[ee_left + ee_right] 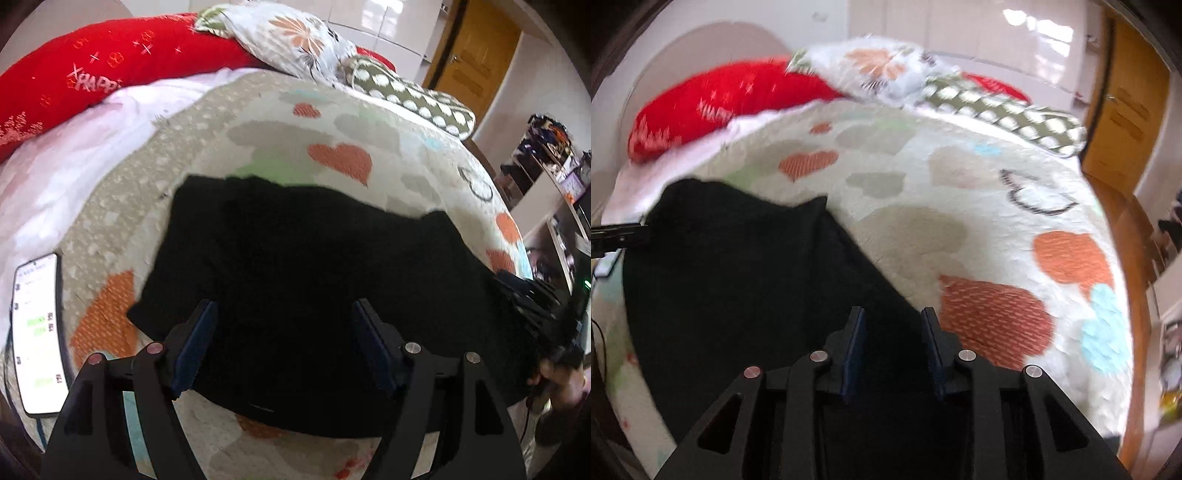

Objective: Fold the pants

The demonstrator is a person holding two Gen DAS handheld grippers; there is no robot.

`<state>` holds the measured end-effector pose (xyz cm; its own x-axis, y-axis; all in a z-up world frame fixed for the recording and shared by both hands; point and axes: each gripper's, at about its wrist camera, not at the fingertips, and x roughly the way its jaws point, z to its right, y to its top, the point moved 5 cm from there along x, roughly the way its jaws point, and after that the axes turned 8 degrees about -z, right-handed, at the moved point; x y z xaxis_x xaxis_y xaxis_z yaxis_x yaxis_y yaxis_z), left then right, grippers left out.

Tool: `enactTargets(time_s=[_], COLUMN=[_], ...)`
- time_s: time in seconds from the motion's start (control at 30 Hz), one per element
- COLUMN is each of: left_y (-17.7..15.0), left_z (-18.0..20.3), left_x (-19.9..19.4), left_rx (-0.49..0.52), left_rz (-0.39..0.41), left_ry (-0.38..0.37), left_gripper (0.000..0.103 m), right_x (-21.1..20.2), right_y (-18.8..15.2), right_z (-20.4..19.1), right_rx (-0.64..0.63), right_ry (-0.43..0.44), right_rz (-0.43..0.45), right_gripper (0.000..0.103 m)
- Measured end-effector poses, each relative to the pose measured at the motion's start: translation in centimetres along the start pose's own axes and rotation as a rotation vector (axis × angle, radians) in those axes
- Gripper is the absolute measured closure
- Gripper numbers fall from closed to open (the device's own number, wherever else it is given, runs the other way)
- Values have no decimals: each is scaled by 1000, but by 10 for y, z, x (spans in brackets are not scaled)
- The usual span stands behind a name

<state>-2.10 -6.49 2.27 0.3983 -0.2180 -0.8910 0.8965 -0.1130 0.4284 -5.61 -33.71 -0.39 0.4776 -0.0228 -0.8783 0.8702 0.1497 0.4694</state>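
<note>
Black pants (295, 266) lie folded on a bed with a heart-print blanket (343, 155). In the left wrist view my left gripper (284, 314) is open, its blue-padded fingers spread wide just above the pants' near edge, holding nothing. In the right wrist view the pants (746, 280) fill the lower left. My right gripper (894, 317) is open with a narrower gap, over the pants' right edge, and I see nothing between its fingers. The right gripper also shows in the left wrist view at the far right (532, 302), and the left gripper's side at the far left of the right wrist view (617, 234).
A lit phone (37, 332) lies at the blanket's left edge. A red pillow (92, 74), a floral pillow (295, 40) and a dotted pillow (413, 96) line the head of the bed. A wooden door (476, 55) and shelves (546, 162) stand to the right.
</note>
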Motion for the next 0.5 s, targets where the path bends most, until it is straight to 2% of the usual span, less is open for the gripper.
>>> enactTargets(time_s=[0.07,0.1,0.23,0.37,0.5], left_y=[-2,-2,-2,-5,-9], left_z=[-1,-3,-9,-8,-5], left_x=[1,1,-2,9,-4], left_rx=[-3,-8,-38,-21,-15], left_rz=[-17,-18,10,-19,-9], left_ry=[-6,-10,2,31,15], left_gripper=[28,28,28,28,28], right_x=[7,3,-2,10,-21], right_y=[0,0,-2,-4,-12], right_z=[-1,0,15,15,23], right_rx=[-21,-25,48,60,149], right_ry=[-4,-8,2,-11,25], right_rz=[-17,-6,18,7,47], right_gripper=[94,102,102,102,95])
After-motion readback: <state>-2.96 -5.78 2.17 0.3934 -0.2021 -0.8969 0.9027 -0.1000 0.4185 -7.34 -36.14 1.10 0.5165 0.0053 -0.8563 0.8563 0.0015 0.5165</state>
